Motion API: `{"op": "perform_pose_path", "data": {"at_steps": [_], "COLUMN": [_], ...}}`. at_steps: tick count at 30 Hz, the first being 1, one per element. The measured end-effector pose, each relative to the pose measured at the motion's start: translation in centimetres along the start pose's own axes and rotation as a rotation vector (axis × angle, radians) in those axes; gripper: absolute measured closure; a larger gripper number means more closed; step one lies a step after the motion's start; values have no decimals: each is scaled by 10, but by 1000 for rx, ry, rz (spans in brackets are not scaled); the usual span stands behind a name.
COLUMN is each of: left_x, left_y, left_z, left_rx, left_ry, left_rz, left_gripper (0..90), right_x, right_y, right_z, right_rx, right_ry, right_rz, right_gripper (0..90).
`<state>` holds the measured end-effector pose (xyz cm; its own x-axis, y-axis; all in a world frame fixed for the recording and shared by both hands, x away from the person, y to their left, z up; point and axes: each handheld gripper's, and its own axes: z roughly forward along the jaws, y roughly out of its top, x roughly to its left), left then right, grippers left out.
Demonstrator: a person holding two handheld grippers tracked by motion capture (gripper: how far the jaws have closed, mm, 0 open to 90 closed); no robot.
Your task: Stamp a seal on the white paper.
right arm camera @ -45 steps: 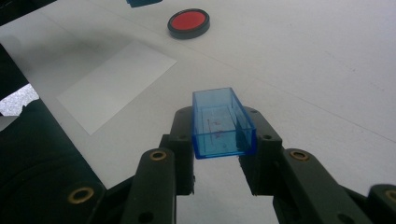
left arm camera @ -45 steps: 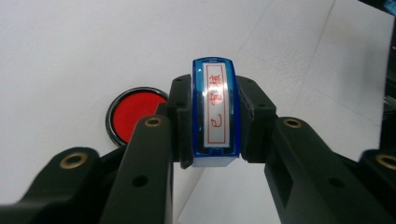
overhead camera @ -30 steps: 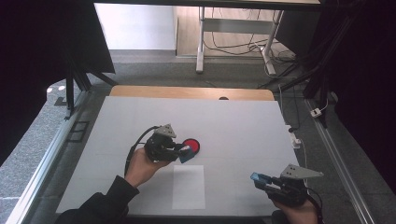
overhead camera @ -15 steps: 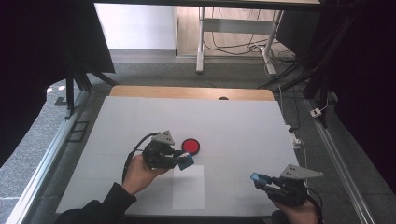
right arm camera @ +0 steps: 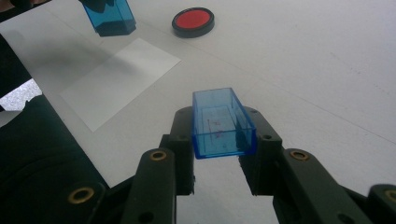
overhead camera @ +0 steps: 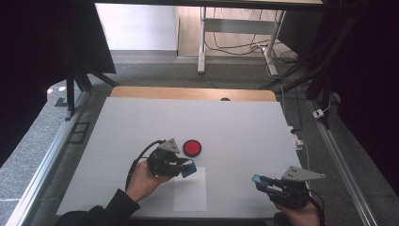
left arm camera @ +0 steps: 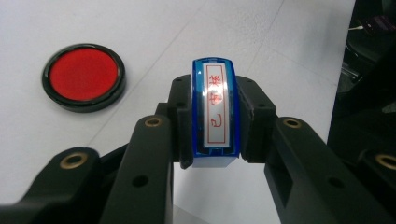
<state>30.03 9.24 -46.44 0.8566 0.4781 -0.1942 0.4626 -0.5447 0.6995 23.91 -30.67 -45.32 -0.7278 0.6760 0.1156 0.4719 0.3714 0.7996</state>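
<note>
Left gripper view showed the left gripper [left arm camera: 215, 154] clamped on a blue stamp [left arm camera: 215, 114], its black jaws pressing the stamp's two long sides. The stamp's long axis ran straight away from the camera, and its top face carried a white label with a thin red frame and a column of red characters, too glary for me to read with confidence. Off to the left of the stamp lay a round ink pad [left arm camera: 84, 76], a black rim around a red centre, flat on the white table [left arm camera: 289, 51].

From the high view, the left gripper [overhead camera: 187, 167] sat just over the near corner of a paper sheet [overhead camera: 190, 195], with the ink pad [overhead camera: 192, 148] close beside it and farther from the person.

Right gripper view had the right gripper [right arm camera: 223, 156] closed on a clear blue cap [right arm camera: 222, 123], an open-topped box whose long axis pointed away from the camera. Faint red marks showed on its floor. The cap sat well apart from the paper sheet [right arm camera: 119, 81], near the table's front right.
</note>
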Motion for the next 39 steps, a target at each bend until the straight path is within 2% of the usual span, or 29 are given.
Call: {"op": "perform_pose_path", "data": {"at_steps": [8, 13, 27, 31, 36, 39], "left_x": [0, 0, 1, 0, 0, -4], "left_y": [-3, -6, -13, -15, -16, -16], "left_z": [14, 21, 32, 35, 36, 37], "left_rx": [38, 53, 88, 113, 112, 121], "left_ry": [4, -1, 7, 17, 18, 38], "left_rz": [14, 8, 3, 20, 27, 54], "left_gripper": [699, 699, 700, 700, 703, 705], "right_x": [0, 0, 0, 0, 0, 0], "right_y": [0, 0, 1, 1, 1, 1], "right_z": [0, 0, 1, 1, 1, 2], "right_rx": [3, 4, 6, 2, 3, 3], "right_ry": [3, 7, 9, 9, 9, 10], "right_rz": [1, -2, -3, -2, -1, -1], "right_gripper": [681, 682, 682, 682, 681, 682]}}
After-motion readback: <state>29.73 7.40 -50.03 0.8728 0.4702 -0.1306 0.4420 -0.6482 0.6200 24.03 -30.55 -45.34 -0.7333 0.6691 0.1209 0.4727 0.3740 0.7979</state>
